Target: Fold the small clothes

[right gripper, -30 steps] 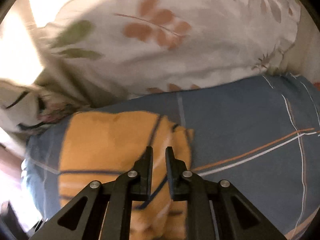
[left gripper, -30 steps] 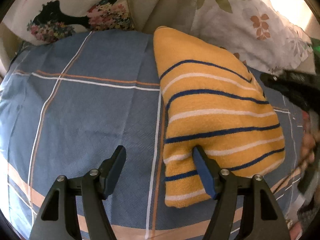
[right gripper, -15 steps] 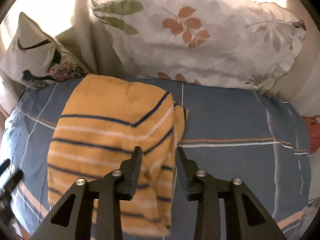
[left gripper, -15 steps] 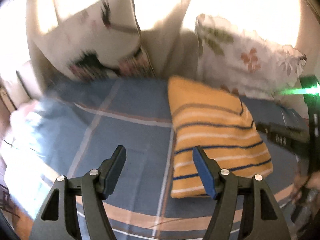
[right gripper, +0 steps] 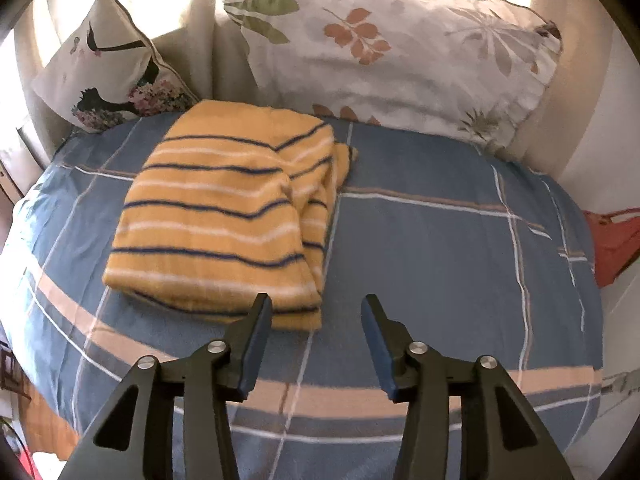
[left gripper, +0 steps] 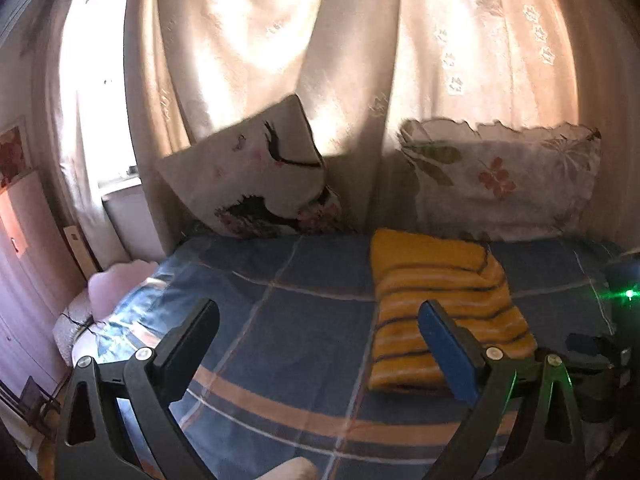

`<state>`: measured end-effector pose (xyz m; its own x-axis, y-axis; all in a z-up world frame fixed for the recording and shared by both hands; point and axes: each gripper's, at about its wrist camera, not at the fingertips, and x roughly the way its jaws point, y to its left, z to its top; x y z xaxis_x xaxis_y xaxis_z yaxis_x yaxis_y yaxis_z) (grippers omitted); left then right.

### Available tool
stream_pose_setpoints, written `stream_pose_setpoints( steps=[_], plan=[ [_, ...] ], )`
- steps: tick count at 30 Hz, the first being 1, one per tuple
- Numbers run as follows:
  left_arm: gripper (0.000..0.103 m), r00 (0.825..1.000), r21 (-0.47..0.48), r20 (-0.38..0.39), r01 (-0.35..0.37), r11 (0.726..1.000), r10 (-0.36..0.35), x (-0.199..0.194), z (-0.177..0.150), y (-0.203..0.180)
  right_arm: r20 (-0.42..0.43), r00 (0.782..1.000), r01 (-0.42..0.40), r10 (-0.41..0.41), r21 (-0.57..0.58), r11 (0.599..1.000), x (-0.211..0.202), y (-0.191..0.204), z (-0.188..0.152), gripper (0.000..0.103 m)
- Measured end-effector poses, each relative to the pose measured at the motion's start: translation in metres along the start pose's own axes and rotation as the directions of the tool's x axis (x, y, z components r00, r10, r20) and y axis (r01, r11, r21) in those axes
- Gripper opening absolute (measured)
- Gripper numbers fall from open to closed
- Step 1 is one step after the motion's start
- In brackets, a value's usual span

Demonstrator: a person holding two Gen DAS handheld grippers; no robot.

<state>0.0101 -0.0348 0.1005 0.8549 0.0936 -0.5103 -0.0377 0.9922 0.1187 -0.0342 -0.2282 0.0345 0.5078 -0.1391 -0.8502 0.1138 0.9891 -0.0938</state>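
Note:
A folded yellow garment with navy and white stripes (right gripper: 224,216) lies flat on the blue checked bedsheet (right gripper: 432,248). It also shows in the left wrist view (left gripper: 436,300), right of centre. My left gripper (left gripper: 320,340) is open and empty, held back above the sheet, its right finger in front of the garment's near edge. My right gripper (right gripper: 316,336) is open and empty, held just off the garment's near right corner, touching nothing.
A pillow with a bird print (right gripper: 108,76) and a larger leaf-print pillow (right gripper: 392,60) lean against the curtain (left gripper: 280,60) at the back. A red item (right gripper: 612,240) lies off the bed's right edge. The other gripper's body with a green light (left gripper: 616,344) shows at right.
Both grippers pulled back and up from the garment. My right gripper opened from shut. The garment now lies folded and free on the sheet.

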Motion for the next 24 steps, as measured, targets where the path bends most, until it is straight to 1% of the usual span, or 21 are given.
stream_pose_setpoints(
  steps=[2, 5, 9, 12, 24],
  plan=[
    [0.100, 0.999, -0.005, -0.035, 0.029, 1.000, -0.029, 0.000, -0.004, -0.003, 0.002, 1.000, 0.015, -0.015, -0.001, 1.000, -0.003, -0.003, -0.005, 0.052],
    [0.100, 0.996, 0.004, -0.077, 0.038, 0.999, -0.037, 0.001, -0.013, -0.009, 0.006, 1.000, 0.013, -0.013, 0.005, 1.000, -0.008, -0.006, -0.013, 0.056],
    [0.100, 0.984, 0.006, -0.165, 0.073, 0.997, -0.071, 0.008, -0.024, -0.019, -0.004, 1.000, 0.022, -0.022, -0.002, 1.000, -0.007, -0.009, -0.022, 0.056],
    [0.100, 0.974, 0.018, -0.211, 0.084, 0.996, -0.078, 0.013, -0.034, -0.026, -0.014, 1.000, 0.022, -0.022, -0.007, 1.000, -0.005, -0.009, -0.027, 0.056],
    [0.100, 0.952, 0.012, -0.289, 0.111, 0.994, -0.103, 0.021, -0.047, -0.033, -0.049, 0.999, 0.013, -0.013, -0.006, 1.000, 0.002, -0.005, -0.042, 0.057]
  ],
)
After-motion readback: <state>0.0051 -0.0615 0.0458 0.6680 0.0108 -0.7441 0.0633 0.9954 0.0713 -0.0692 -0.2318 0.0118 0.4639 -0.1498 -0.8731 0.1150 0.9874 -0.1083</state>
